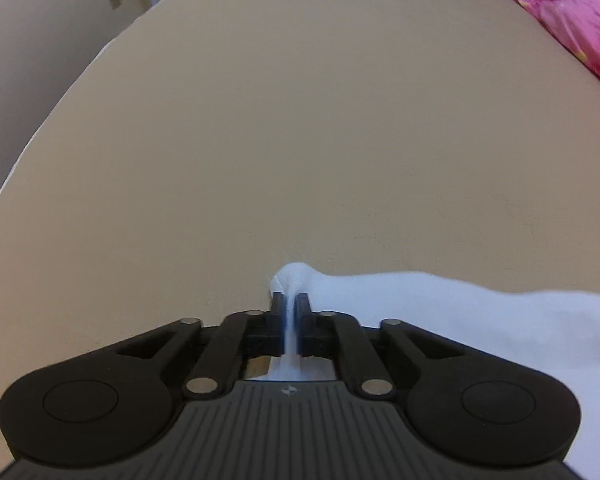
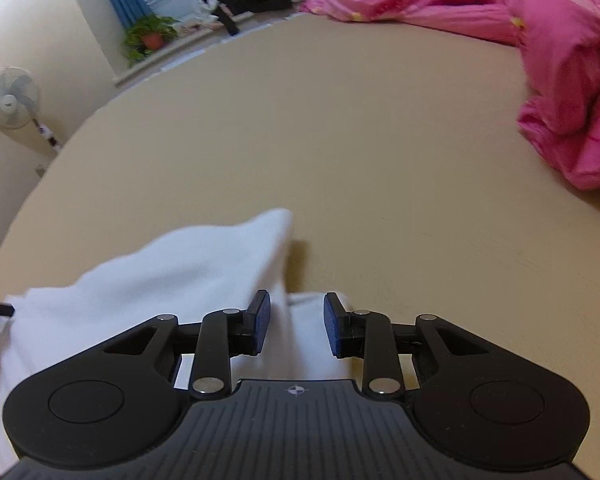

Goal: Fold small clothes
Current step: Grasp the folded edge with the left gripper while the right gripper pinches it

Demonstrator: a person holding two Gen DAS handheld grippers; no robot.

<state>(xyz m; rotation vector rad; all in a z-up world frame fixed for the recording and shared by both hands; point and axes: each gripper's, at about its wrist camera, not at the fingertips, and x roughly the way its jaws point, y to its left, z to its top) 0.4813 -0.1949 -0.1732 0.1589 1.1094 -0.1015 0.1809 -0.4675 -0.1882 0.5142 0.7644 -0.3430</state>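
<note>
Now the left gripper (image 1: 290, 300) is pinching the white garment's (image 1: 460, 320) corner, while the right gripper (image 2: 297, 320) is hanging released over it.

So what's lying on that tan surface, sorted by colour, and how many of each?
White: 1, the white garment, pinched at one edge by the left tool
Pink: 1, the pink bedding, bunched at the far side
Total: 2

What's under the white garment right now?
The white garment lies on the tan bed surface, which shows bare all around it. Whatever sits beneath the cloth itself is covered. The left hand-held gripper pinches one end; the right hand-held gripper stands open over it.
</note>
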